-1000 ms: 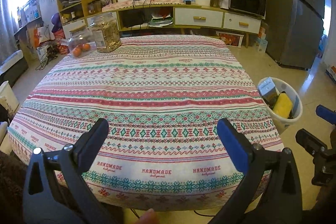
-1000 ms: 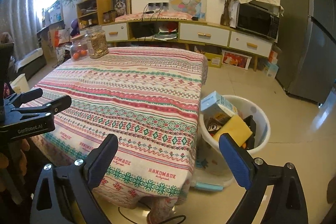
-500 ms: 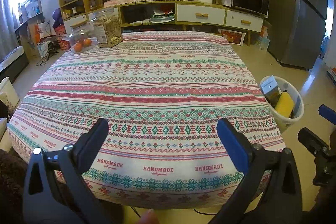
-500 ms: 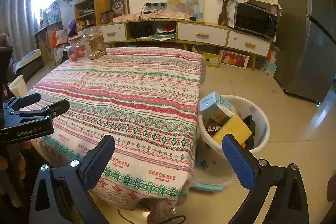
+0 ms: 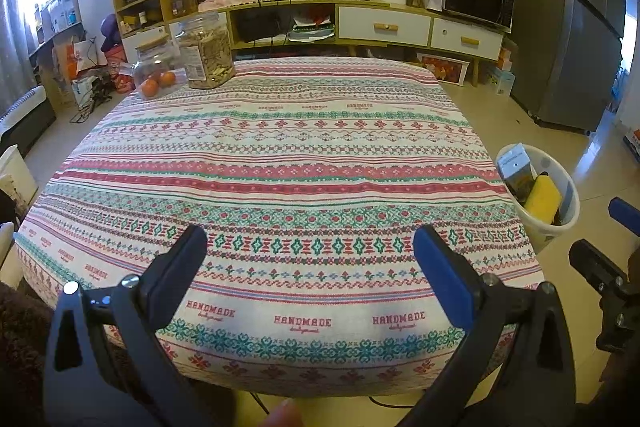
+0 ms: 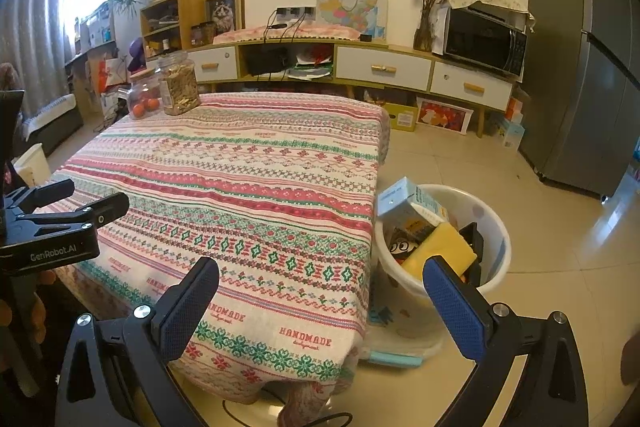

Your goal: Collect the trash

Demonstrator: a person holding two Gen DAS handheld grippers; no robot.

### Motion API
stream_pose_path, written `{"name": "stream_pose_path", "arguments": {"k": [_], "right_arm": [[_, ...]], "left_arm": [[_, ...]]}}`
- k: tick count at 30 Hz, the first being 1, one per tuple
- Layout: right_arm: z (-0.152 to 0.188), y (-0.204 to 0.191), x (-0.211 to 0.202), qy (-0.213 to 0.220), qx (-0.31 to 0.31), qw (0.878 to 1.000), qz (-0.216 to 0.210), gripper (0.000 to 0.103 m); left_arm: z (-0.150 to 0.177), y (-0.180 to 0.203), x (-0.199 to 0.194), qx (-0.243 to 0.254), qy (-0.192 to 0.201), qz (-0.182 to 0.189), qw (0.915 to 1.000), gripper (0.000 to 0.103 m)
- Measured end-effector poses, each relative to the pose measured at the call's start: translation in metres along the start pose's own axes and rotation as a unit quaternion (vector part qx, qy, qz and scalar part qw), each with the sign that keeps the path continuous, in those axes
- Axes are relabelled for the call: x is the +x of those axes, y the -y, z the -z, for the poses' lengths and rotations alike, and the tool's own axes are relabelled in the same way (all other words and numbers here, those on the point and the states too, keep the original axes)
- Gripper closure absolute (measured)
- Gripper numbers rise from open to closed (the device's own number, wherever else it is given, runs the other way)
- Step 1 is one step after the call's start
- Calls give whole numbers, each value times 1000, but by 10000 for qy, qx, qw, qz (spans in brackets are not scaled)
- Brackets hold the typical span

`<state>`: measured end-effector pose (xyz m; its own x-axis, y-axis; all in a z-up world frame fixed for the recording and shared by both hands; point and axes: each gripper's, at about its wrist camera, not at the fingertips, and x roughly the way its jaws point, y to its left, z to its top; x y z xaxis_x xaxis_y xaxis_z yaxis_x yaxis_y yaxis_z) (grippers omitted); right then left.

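Both the left gripper (image 5: 308, 259) and right gripper (image 6: 320, 291) hang wide and empty at the table's (image 5: 280, 155) near edge, probably because the trash already sits in the white bin (image 6: 496, 227) on the floor beside it.

The word "HANDMADE" is woven in red capitals, repeated along the near border of the patterned tablecloth (image 5: 304, 321) and again in a row farther back, each with a small illegible script line beneath. The left gripper (image 6: 60, 227) carries "GenRobot.AI" in pale letters on its black side. Print on the carton (image 6: 412, 203) in the bin is too small to read
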<state>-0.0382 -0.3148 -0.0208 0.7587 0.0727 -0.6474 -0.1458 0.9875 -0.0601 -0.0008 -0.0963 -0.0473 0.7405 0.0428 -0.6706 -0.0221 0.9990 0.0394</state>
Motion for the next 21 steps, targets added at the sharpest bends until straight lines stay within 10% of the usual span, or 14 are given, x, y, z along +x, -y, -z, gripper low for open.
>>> {"name": "stream_pose_path", "arguments": {"k": [21], "right_arm": [[-3,-1,2,37,23,10000,42,0]], "left_arm": [[-1,1,1,79,-41,26,10000,1]]}}
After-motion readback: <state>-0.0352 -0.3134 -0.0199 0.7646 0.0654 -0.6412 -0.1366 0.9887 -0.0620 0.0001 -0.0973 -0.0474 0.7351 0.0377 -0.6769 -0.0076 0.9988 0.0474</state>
